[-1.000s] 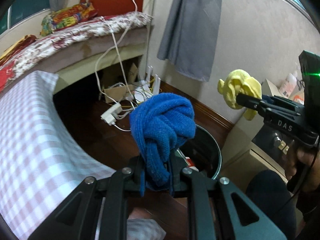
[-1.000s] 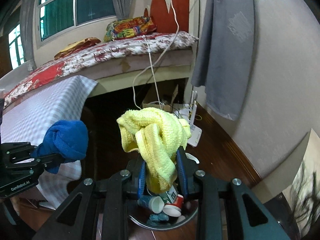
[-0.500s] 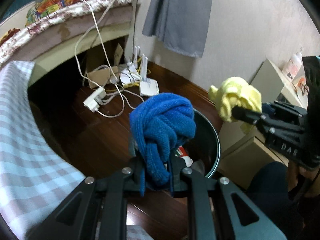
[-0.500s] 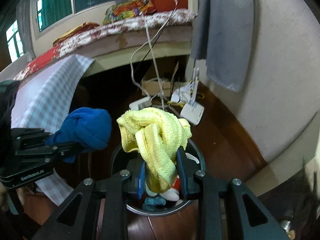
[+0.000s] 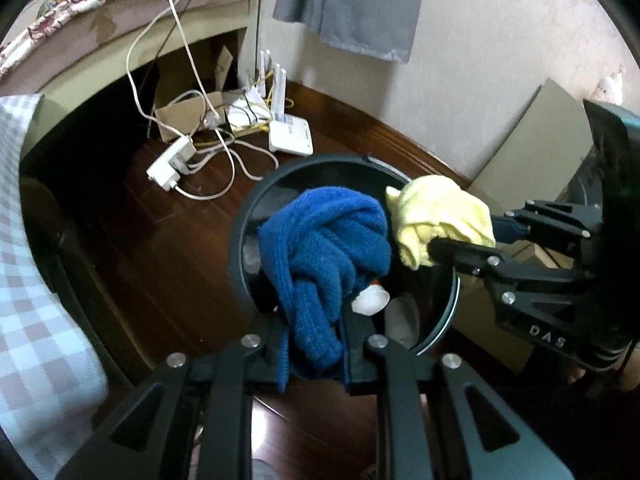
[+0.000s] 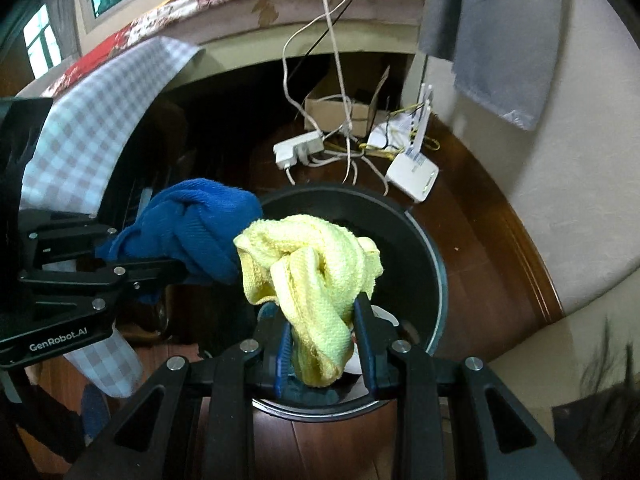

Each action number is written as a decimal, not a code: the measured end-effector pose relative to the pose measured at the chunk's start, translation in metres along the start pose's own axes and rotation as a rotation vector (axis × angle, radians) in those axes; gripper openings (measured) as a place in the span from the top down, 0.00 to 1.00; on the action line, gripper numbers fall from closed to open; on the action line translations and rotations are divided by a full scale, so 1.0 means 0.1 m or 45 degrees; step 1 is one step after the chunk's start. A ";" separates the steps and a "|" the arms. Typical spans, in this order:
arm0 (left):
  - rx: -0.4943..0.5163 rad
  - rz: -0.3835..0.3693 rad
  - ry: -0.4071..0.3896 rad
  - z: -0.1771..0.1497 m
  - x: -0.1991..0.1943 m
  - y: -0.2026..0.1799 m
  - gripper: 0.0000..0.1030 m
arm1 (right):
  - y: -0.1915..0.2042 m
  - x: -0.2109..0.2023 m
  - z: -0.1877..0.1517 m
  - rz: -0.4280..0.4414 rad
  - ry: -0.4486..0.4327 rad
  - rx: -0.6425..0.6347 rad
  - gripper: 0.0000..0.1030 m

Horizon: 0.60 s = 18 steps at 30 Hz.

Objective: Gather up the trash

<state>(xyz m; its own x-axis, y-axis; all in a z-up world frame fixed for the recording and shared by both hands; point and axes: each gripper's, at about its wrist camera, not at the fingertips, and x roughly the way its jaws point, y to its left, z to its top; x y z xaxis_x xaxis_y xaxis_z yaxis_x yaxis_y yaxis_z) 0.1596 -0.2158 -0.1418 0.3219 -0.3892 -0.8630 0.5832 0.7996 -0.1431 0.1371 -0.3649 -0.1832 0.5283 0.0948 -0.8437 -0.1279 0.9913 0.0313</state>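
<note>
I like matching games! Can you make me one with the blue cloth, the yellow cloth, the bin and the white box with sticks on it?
Things:
1. blue cloth
2. yellow cloth
3. trash bin
4. white router

Places:
A. on the wooden floor by the cables
B. pinched in the right gripper
C. under both cloths, with cups inside
D. pinched in the left gripper

Pairs: 1-D, 2-B, 3-C, 4-A

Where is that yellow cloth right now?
The yellow cloth is clamped in the right hand-held gripper, held above the open black trash bin, right beside the blue cloth on its left.
</note>
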 end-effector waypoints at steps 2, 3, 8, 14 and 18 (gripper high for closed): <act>-0.012 -0.028 0.020 0.00 0.07 0.01 0.76 | 0.00 0.06 -0.01 0.016 0.029 -0.023 0.68; -0.018 -0.033 0.028 0.01 0.11 0.01 0.70 | 0.00 0.10 -0.02 0.021 0.042 -0.033 0.62; -0.042 0.114 -0.022 -0.07 0.04 0.06 0.04 | -0.16 0.11 -0.08 -0.120 0.054 0.003 0.05; -0.099 0.223 -0.161 -0.15 -0.40 0.09 0.01 | -0.18 -0.32 -0.06 -0.269 -0.097 0.081 0.00; -0.119 0.264 -0.241 -0.19 -0.67 0.07 0.01 | -0.14 -0.56 -0.03 -0.277 -0.166 0.111 0.00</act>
<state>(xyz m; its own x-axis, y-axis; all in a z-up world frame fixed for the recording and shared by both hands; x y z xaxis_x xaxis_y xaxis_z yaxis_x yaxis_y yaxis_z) 0.1274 -0.1757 -0.0945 0.5654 -0.2847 -0.7741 0.4223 0.9061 -0.0248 0.1072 -0.3845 -0.1383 0.6397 -0.1163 -0.7597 0.0702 0.9932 -0.0929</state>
